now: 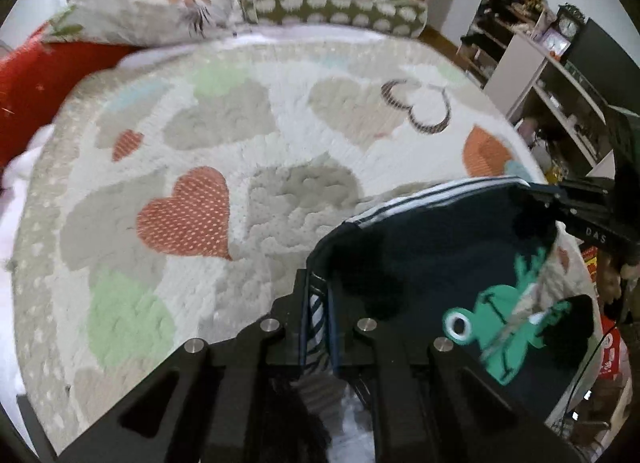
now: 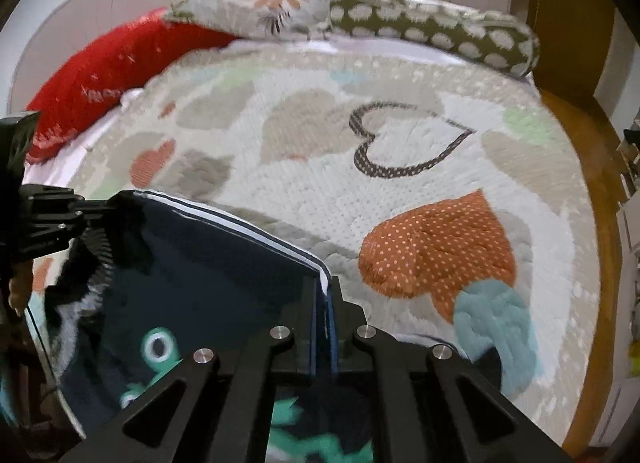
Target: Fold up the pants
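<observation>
While both tools are raised over the bed, each clamps one end of the pants' striped waistband. Nearest the left wrist camera, the left gripper [image 1: 318, 303] has its fingers closed tight on the band's left end, striped fabric pinched between them. Nearest the right wrist camera, the right gripper [image 2: 322, 295] is likewise squeezed closed on the band's other end, the white-and-navy edge wedged between its fingers.

Between them hang the pants [image 1: 432, 251], dark navy with a green frog print [image 1: 492, 323]; the waistband [image 2: 240, 219] stretches in a fairly straight line from one tool to the other, and the cloth sags below it toward the cameras. Whether the lower part touches the bed cannot be told. Each camera sees the opposite tool at the far end of the band, black and partly cut off by the frame.

Beyond the pants lies a white quilt [image 1: 240, 151] patterned with hearts, among them an orange dotted heart [image 2: 436, 251]. Farther back sit a floral pillow [image 2: 276, 7], a green spotted bolster [image 2: 436, 37] and red cushions [image 2: 116, 71]. Off the bed's right side stands a shelf unit [image 1: 552, 75] with a small clock [image 1: 568, 25].
</observation>
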